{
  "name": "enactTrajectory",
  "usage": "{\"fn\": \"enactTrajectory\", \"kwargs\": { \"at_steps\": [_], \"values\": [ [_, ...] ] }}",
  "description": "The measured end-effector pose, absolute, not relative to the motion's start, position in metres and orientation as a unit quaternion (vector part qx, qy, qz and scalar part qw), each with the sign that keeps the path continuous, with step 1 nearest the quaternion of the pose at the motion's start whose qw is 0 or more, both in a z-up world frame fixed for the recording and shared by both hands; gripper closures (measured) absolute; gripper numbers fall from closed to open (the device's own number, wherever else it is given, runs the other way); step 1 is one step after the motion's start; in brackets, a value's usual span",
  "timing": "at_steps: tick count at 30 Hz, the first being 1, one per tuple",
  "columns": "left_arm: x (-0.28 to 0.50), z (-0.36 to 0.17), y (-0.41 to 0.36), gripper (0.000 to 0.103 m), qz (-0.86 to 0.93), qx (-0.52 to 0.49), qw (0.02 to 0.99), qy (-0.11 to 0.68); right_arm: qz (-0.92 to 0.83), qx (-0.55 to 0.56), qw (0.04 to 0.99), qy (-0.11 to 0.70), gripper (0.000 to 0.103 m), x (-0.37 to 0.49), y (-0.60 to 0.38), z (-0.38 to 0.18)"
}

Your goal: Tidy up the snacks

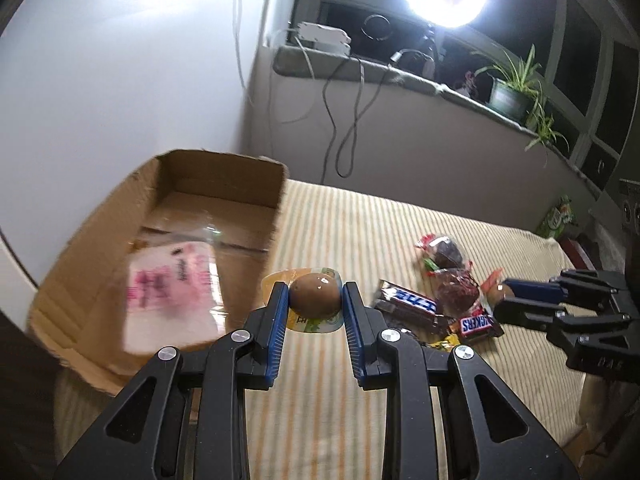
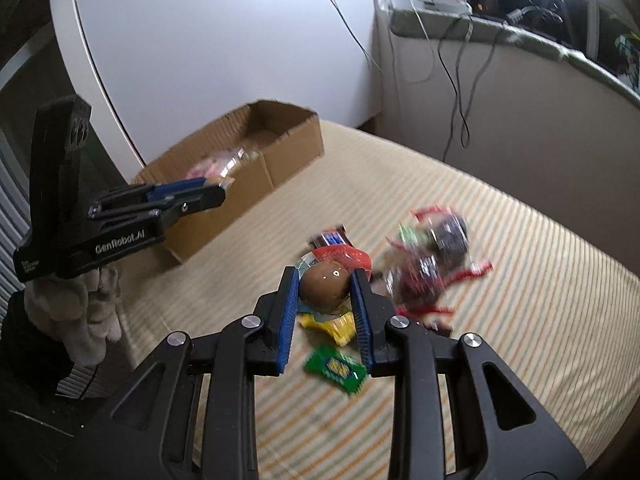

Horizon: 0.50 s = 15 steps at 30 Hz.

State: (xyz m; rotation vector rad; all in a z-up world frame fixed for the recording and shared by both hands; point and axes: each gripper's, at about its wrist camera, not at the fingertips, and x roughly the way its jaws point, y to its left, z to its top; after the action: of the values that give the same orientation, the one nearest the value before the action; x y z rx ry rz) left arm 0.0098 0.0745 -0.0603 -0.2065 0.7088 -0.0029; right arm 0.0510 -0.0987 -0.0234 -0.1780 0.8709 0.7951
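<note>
Left wrist view, left gripper (image 1: 315, 294) pinching packaged egg (image 1: 314, 294), right gripper (image 2: 325, 288) pinching another egg (image 2: 325, 286) (beside cardboard box (image 1: 224, 184)).

Two packaged brown eggs (image 1: 314, 294) (image 2: 325, 286), one in each gripper. Two Snickers bars (image 1: 408, 300) (image 1: 478, 325). Two clear-wrapped dark pastries (image 1: 444, 254) (image 1: 456, 290). One cardboard box (image 1: 224, 176), one pink packet (image 1: 172, 292) inside. One green sachet (image 2: 335, 368), one yellow sachet (image 2: 334, 326).

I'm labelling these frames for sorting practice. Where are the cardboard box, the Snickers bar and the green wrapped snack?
cardboard box (image 1: 224, 182): left wrist view, inside of its far wall.
Snickers bar (image 1: 476, 324): left wrist view, on the printed logo.
green wrapped snack (image 2: 335, 368): right wrist view, middle of the wrapper.
</note>
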Motion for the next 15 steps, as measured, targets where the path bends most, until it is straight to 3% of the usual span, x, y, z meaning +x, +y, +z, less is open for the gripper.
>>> {"fn": "enactTrajectory", "kwargs": {
  "at_steps": [15],
  "values": [
    [-0.008,-0.062,0.138,0.077,0.053,-0.117,0.933,0.335,0.418,-0.117,0.817,0.379,0.076,0.081,-0.007,-0.007]
  ]
}}
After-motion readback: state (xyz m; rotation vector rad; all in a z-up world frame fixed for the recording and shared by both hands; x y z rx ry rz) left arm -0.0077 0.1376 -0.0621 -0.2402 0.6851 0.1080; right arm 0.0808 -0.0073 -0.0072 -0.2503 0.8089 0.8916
